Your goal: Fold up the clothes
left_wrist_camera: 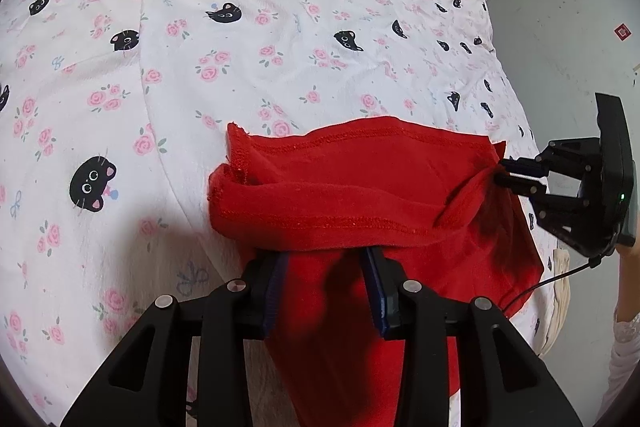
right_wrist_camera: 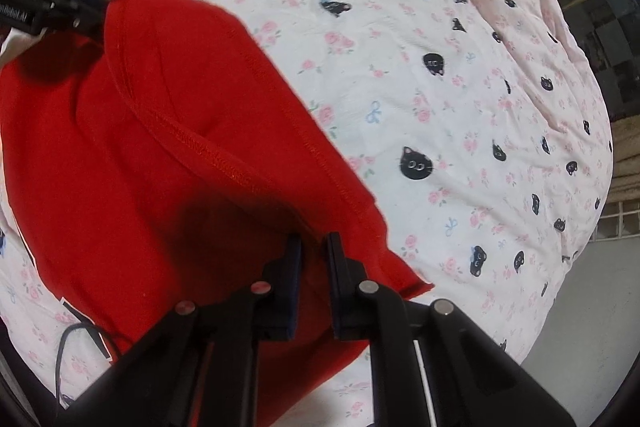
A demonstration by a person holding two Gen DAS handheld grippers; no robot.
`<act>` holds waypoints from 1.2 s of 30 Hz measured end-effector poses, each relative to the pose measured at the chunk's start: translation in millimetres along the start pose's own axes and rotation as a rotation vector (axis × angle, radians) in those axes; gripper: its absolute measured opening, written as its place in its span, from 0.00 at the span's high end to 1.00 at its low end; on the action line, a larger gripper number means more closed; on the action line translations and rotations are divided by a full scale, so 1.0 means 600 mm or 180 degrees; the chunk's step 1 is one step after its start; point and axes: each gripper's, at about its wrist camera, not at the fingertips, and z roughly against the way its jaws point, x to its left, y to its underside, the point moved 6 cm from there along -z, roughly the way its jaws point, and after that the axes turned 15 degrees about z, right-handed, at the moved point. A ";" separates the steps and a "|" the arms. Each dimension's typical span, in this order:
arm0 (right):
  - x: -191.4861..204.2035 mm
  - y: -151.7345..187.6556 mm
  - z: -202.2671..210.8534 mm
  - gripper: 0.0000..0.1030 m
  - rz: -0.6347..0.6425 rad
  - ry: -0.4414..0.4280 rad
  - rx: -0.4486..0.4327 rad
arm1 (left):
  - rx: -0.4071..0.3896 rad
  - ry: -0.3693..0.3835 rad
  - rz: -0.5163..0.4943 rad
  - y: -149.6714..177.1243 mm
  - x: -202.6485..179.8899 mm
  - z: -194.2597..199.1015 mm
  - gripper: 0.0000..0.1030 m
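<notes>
While the red garment (left_wrist_camera: 360, 195) lay bunched on the bed, both grippers were at its hemmed edge. In the left wrist view, the left gripper (left_wrist_camera: 326, 263) sat nearest the camera, its jaws standing partly apart with a rolled fold of the red cloth lying across and between its fingertips (left_wrist_camera: 376, 267); whether the pads actually pressed on the cloth could not be told, since the fold covered the tips. Just beyond, the stitched hem ran across the view, one raw corner sticking up at the left. At the right end of that fold, the right gripper (left_wrist_camera: 502, 173) came in from the side, jaws drawn narrow and pinching the cloth's corner, which puckered toward them. A person's light sleeve (left_wrist_camera: 624, 343) showed at the right edge.

In the right wrist view, the right gripper (right_wrist_camera: 314, 251) had its jaws close together with red cloth between them. The garment spread up and left from there, doubled over along its seam, reaching the left gripper (right_wrist_camera: 94, 13) at its far end. Under and beyond everything lay the pale pink bedsheet (left_wrist_camera: 240, 39) printed with roses and black cat faces. A thin black cable (right_wrist_camera: 70, 337) lay on the sheet at lower left.
</notes>
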 end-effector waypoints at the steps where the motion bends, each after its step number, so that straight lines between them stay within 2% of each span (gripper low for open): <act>1: -0.007 0.001 0.001 0.89 -0.0044 0.0010 0.0001 | -0.0011 0.0001 0.0012 -0.001 0.001 0.001 0.68; 9: -0.083 0.000 -0.031 0.89 -0.0659 -0.0016 0.0099 | -0.0134 -0.0017 0.0156 -0.020 0.018 0.000 0.68; 13: -0.125 0.010 -0.059 0.88 -0.0960 0.0295 0.0358 | -0.0208 -0.0008 0.0311 -0.034 0.034 0.001 0.68; 16: -0.126 -0.004 -0.037 0.85 -0.1076 0.0181 0.0051 | -0.0405 -0.0062 0.0459 -0.049 0.051 0.014 0.68; 17: -0.124 -0.011 -0.027 0.77 -0.1079 0.0121 -0.0071 | -0.0504 -0.0061 0.0528 -0.056 0.060 0.023 0.67; 18: -0.118 -0.019 -0.016 0.63 -0.1072 0.0050 -0.0195 | -0.0569 -0.0018 0.0591 -0.062 0.066 0.030 0.65; 20: -0.100 -0.037 0.009 0.54 -0.0998 -0.0091 -0.0441 | -0.0652 0.0063 0.0733 -0.071 0.078 0.041 0.60; 24: -0.072 -0.059 0.031 0.53 -0.0831 -0.0125 -0.0512 | -0.0715 0.0161 0.0926 -0.080 0.092 0.054 0.58; 27: -0.068 -0.051 0.034 0.53 -0.0804 -0.0048 -0.0458 | -0.0713 0.0254 0.0805 -0.074 0.070 0.063 0.58; 30: -0.081 -0.012 0.036 0.53 -0.0967 0.0022 -0.0410 | -0.0545 0.0390 0.0517 -0.054 0.029 0.057 0.56; 33: -0.091 0.029 0.034 0.53 -0.1017 0.0080 -0.0388 | -0.0433 0.0336 0.0237 -0.032 -0.005 0.043 0.56; 36: -0.093 0.063 0.016 0.53 -0.1011 0.0132 -0.0217 | -0.0364 0.0201 0.0096 -0.021 -0.021 0.024 0.55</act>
